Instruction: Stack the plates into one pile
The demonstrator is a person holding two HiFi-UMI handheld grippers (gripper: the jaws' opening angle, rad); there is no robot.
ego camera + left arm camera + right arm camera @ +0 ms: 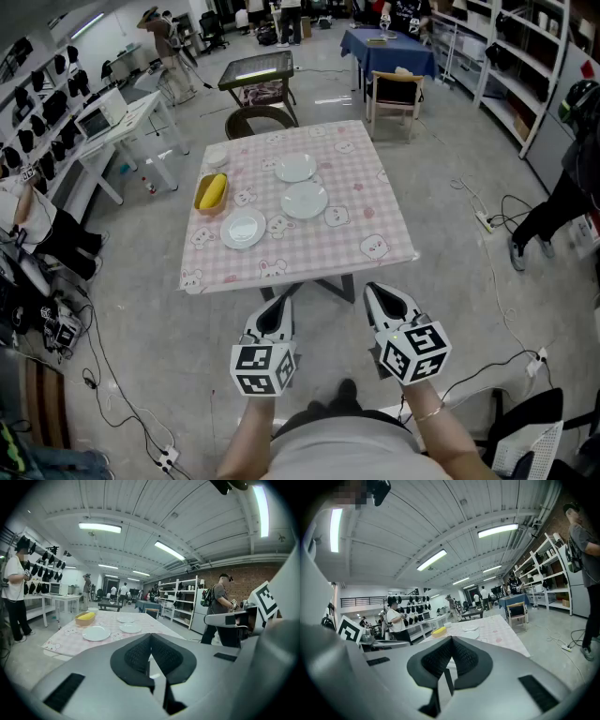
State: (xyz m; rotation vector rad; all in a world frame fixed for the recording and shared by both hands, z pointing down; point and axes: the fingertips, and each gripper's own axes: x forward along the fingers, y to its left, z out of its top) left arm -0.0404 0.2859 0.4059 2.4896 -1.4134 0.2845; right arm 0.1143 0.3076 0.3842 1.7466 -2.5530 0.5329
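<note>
Holding my left gripper (pixel 277 307) and right gripper (pixel 379 294) shut and empty, lower centre; three round white plates (pixel 243 229) (pixel 305 200) (pixel 295 168) lie separate on the pink checked tablecloth (pixel 328 255), none stacked yet.

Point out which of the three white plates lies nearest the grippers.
The front-left plate, near the yellow basket. It lies closest to the near edge of the table; the middle plate and the far plate sit farther back.
</note>
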